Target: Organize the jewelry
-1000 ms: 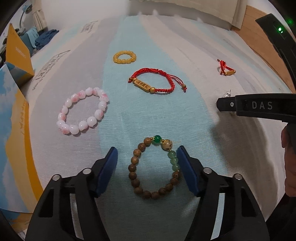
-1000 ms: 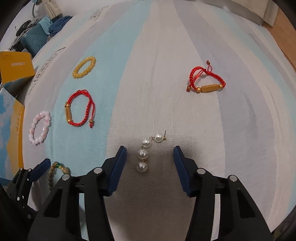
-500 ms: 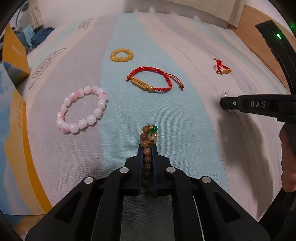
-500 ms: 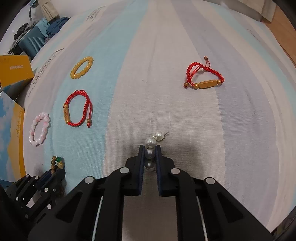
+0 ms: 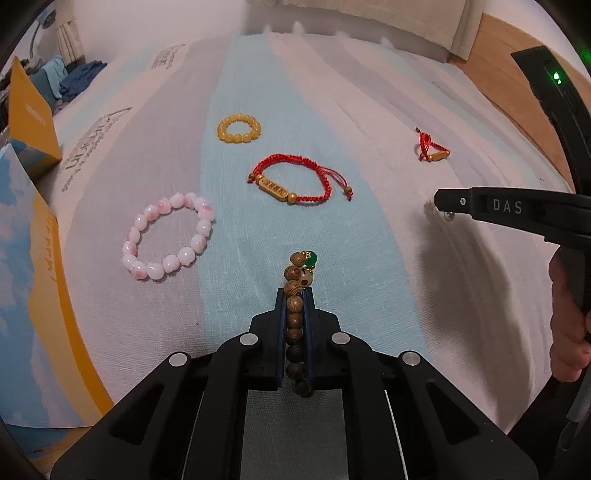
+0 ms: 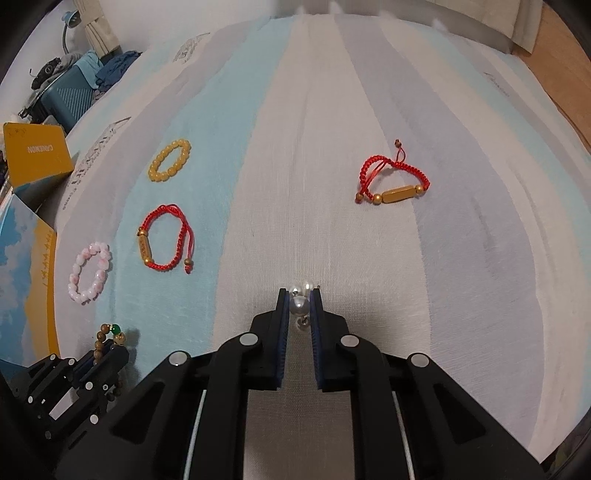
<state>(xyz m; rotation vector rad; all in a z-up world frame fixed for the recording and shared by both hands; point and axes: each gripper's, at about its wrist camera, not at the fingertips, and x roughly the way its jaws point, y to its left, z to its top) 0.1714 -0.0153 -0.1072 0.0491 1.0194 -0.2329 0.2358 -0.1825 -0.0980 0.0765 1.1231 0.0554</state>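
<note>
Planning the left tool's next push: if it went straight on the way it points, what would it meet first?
Likely the bedsheet right ahead, since the left tool, shut on the wooden bead bracelet, points steeply down. Skimming along the cloth, the red cord bracelet would probably come first.

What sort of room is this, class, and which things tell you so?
Probably a bedroom: the jewelry lies on a striped bedsheet, a pillow sits at its far end, and clothes are piled beside a desk lamp.

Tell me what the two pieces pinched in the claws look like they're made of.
Left claw: beaded bracelet, seemingly matte brown wood with visible grain, plus one glossy green bead, possibly jade or glass. Right claw: earring of white beads with a pearly sheen, real or imitation pearl, on a thin silvery metal post.
</note>
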